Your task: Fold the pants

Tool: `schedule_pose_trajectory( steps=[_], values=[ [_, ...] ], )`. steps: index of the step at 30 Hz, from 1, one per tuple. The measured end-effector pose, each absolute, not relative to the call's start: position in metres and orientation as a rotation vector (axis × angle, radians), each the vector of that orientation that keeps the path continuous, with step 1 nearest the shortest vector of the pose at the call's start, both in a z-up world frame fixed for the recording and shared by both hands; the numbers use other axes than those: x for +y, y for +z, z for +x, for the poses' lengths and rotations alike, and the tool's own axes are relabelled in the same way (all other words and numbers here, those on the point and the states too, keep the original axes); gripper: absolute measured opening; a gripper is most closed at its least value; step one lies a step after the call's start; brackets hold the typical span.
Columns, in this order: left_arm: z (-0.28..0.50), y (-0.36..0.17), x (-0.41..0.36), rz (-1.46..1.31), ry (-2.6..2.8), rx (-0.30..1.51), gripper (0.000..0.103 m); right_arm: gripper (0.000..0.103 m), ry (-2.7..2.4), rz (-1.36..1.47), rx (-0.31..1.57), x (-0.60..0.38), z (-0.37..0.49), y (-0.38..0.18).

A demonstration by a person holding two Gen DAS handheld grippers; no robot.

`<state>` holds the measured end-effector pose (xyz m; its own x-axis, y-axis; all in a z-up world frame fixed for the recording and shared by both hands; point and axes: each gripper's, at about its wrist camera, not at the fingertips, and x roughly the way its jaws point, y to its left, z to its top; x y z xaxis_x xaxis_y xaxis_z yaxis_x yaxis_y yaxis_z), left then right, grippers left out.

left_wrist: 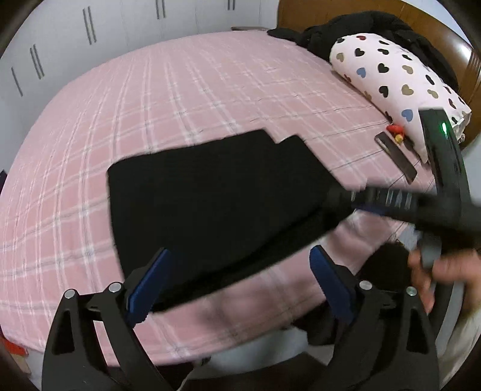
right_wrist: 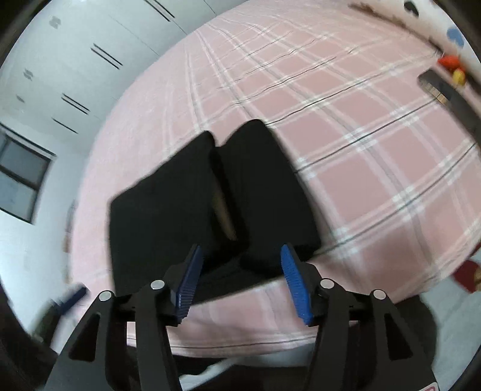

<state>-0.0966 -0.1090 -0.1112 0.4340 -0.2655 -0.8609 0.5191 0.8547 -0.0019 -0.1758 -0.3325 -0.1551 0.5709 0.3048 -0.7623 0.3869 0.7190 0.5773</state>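
Observation:
Black pants (left_wrist: 210, 192) lie folded into a flat block on the pink plaid bed (left_wrist: 180, 99), near its front edge. My left gripper (left_wrist: 240, 279) is open, its blue pads apart just above the pants' near edge, holding nothing. My right gripper (right_wrist: 242, 279) is open and empty over the near end of the pants (right_wrist: 186, 210), where two folded layers lie side by side. The right gripper also shows in the left wrist view (left_wrist: 390, 201) as a blurred black body at the pants' right edge, held by a hand (left_wrist: 442, 270).
A heart-print pillow (left_wrist: 390, 75) and dark clothes (left_wrist: 360, 27) lie at the wooden headboard. A dark flat remote (left_wrist: 396, 156) and small red and yellow objects (left_wrist: 395, 130) lie beside the pillow. White wardrobe doors (left_wrist: 90, 30) stand beyond the bed.

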Motion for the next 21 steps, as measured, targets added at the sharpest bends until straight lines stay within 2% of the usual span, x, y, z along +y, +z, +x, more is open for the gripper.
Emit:
schedule_pose_trajectory(
  steps=[2, 5, 12, 13, 14, 16, 19, 21],
  values=[
    [-0.097, -0.113, -0.095, 0.259, -0.449, 1.028, 0.091, 0.065, -0.020, 0.846, 0.980, -0.328, -0.156, -0.151],
    [-0.092, -0.112, -0.062, 0.195, -0.371, 1.050, 0.091, 0.070, -0.008, 0.823, 1.009, -0.317, -0.134, -0.154],
    [-0.087, -0.102, -0.019, 0.115, -0.300, 1.038, 0.092, 0.073, -0.089, 0.665, 1.109, -0.282, -0.109, -0.169],
    [-0.086, -0.102, -0.015, 0.108, -0.294, 1.040, 0.092, 0.068, -0.098, 0.642, 1.108, -0.278, -0.108, -0.169],
    [-0.085, -0.102, -0.012, 0.101, -0.288, 1.043, 0.092, 0.058, -0.105, 0.609, 1.114, -0.273, -0.106, -0.170],
    [-0.082, -0.102, -0.003, 0.084, -0.275, 1.049, 0.092, 0.050, -0.101, 0.585, 1.118, -0.268, -0.106, -0.169],
    [-0.081, -0.098, 0.007, 0.063, -0.257, 1.038, 0.092, 0.046, -0.089, 0.601, 1.118, -0.270, -0.107, -0.170],
    [-0.080, -0.095, 0.010, 0.058, -0.245, 1.029, 0.093, 0.050, -0.070, 0.616, 1.123, -0.274, -0.108, -0.172]
  ],
)
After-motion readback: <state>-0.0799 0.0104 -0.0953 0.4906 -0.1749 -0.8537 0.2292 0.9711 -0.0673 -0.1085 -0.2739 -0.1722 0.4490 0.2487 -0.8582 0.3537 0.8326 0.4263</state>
